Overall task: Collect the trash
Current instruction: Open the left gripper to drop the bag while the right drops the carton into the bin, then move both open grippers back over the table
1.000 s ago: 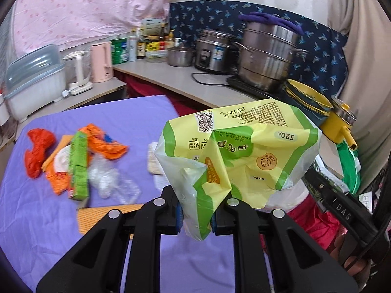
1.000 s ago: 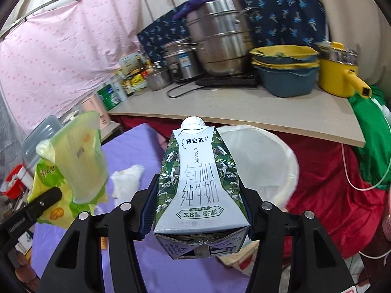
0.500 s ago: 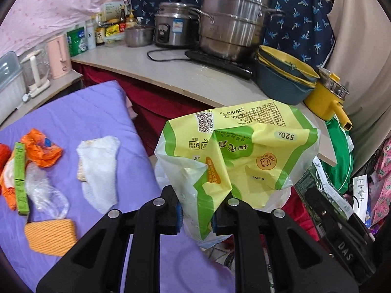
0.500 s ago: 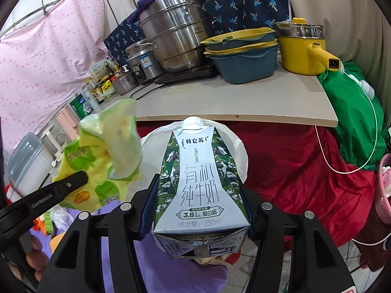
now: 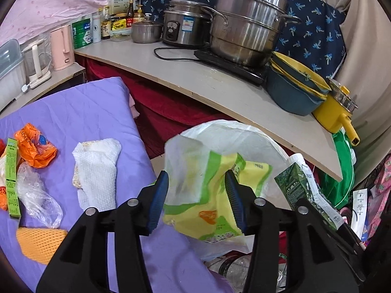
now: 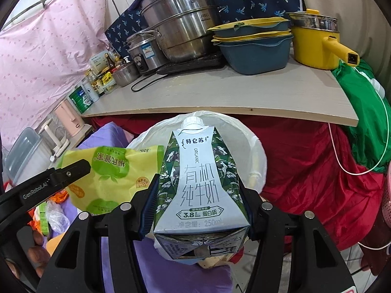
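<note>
Purple table (image 5: 73, 117) left view only; left tool (image 5: 196, 201) just opened, wrapper (image 5: 215, 195) loose; right tool (image 6: 198, 207) clamps carton (image 6: 199, 183).

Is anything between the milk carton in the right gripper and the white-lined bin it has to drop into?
Nearly clear. The green-and-white milk carton is clamped in the right gripper just before the white plastic-lined bin. Only the yellow-green snack bag, between the left gripper's just-opened jaws, hangs over the bin's left side.

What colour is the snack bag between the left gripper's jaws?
Yellow and green, partly clear; the snack bag shows best in the left wrist view.
</note>
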A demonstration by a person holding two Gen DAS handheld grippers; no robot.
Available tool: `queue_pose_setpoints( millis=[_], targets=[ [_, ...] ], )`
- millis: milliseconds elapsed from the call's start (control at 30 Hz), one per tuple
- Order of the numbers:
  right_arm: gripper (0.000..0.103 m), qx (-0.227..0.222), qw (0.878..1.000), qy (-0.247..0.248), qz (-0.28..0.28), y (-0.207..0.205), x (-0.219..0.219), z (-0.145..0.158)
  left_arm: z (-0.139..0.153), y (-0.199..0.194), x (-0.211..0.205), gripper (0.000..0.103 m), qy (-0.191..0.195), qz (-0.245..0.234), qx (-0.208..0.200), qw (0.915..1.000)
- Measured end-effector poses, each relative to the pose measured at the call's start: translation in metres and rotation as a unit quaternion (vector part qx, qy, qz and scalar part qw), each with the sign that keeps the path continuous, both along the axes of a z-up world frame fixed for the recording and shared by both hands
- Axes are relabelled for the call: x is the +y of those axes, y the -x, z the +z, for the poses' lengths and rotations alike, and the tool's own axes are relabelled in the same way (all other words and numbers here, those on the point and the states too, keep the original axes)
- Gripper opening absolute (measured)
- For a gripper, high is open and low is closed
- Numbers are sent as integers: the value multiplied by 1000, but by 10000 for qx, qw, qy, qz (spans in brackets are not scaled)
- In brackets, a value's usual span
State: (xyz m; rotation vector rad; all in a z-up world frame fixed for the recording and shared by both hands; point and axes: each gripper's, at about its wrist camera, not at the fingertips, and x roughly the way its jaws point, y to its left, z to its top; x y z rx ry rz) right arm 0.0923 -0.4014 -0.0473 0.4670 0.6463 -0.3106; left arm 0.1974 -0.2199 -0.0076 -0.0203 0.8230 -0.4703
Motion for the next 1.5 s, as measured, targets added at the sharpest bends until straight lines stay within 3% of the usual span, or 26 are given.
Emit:
queue_pose_setpoints(
  millis=[133, 233, 433, 967, 1067, 1500],
  targets=[
    [55, 12, 10000, -8, 39, -9, 3, -1, 5, -4, 4, 61, 156, -9, -37, 9999],
    [55, 9, 10000, -12, 16, -11, 2, -1, 5, -6, -10, 62, -48, -126, -131, 9998],
    [55, -45, 9999, 18, -120, -5, -7, 6, 12, -8, -16, 68, 121, -154, -180, 9996],
    [57, 141, 9998, 40, 110, -43, 5, -10, 17, -4, 16, 68, -238, 253, -501, 9981],
    [65, 15, 9999, 76, 118, -44, 10, -3, 16, -5, 21, 68, -312, 325, -540, 9975],
    [74, -251, 9989, 323, 209, -17, 38, 28, 22, 13, 42, 69, -360, 420, -620, 9965]
  ],
)
